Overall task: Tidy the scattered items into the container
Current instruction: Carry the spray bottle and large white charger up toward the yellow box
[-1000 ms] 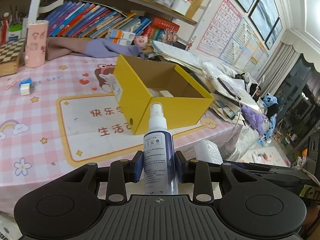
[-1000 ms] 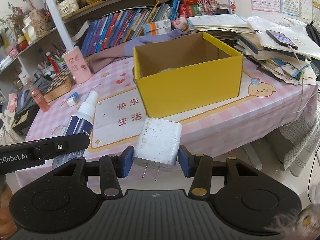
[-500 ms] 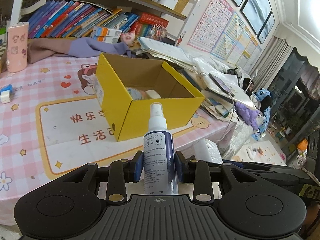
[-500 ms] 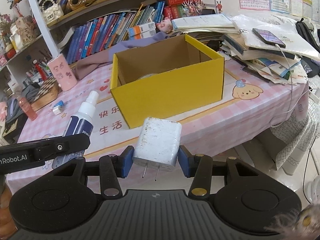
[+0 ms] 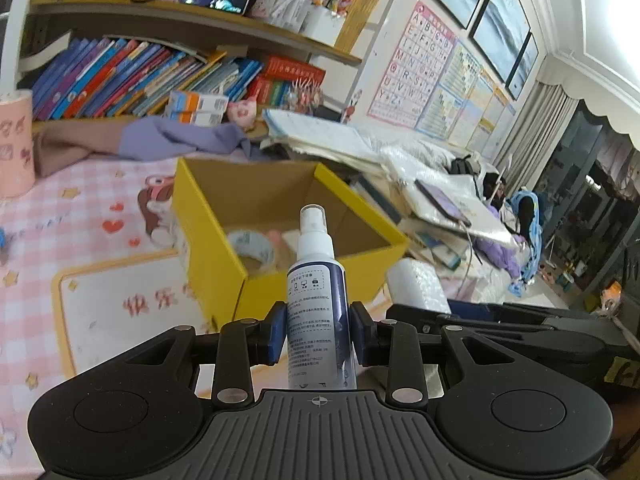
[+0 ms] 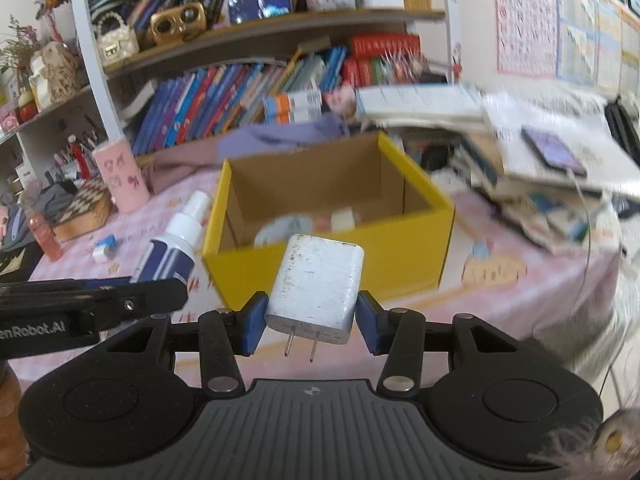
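- Both our hands have closed in on the box since a second ago; it now fills more of each view and its contents show.
- Left tongs clamp the spray bottle; right tongs pinch the charger, prongs toward us.
- Both items hang just short of the box's near wall, over the table.
- We judge this the carry step; next, lift over the rim, then release inside beside the tape.
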A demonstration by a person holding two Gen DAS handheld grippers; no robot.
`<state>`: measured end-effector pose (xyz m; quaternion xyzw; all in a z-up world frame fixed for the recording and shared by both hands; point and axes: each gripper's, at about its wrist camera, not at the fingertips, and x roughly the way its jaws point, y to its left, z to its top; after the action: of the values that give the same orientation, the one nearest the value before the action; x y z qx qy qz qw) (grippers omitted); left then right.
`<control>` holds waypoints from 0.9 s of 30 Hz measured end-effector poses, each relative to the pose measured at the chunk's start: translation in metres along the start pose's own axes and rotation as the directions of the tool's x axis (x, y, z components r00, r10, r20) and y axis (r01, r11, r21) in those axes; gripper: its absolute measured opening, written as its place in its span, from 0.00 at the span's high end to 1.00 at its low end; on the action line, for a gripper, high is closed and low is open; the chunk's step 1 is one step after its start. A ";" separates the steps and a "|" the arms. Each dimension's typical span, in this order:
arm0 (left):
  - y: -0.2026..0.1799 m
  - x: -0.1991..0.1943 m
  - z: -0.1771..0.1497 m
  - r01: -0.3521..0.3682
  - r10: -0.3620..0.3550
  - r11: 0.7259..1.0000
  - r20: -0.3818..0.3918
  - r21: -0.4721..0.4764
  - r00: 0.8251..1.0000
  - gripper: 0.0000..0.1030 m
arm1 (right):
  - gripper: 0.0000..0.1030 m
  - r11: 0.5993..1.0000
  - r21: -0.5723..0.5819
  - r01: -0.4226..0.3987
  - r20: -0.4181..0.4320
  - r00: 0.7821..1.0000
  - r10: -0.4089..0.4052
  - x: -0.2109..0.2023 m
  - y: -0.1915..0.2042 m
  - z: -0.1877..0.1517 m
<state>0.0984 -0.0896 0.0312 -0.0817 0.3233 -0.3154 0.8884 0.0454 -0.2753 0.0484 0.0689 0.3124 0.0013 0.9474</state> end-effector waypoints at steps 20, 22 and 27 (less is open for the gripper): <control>0.001 0.102 0.065 -0.151 0.153 0.988 0.029 -0.041 0.988 0.69 | 0.56 0.979 -0.152 -0.133 -0.054 0.991 0.126 0.118 -0.050 0.088; 0.004 0.114 0.065 -0.182 0.182 0.983 0.009 -0.037 0.983 0.69 | 0.56 0.974 -0.170 -0.149 -0.096 0.986 0.134 0.135 -0.053 0.090; 0.011 0.140 0.063 -0.254 0.253 0.967 -0.040 -0.021 0.967 0.69 | 0.56 0.963 -0.197 -0.183 -0.182 0.972 0.148 0.170 -0.059 0.089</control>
<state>0.2264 -0.1703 0.0037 -0.0455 0.3517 -0.1967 0.9141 0.2329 -0.3377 0.0111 -0.0071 0.3811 0.1197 0.9167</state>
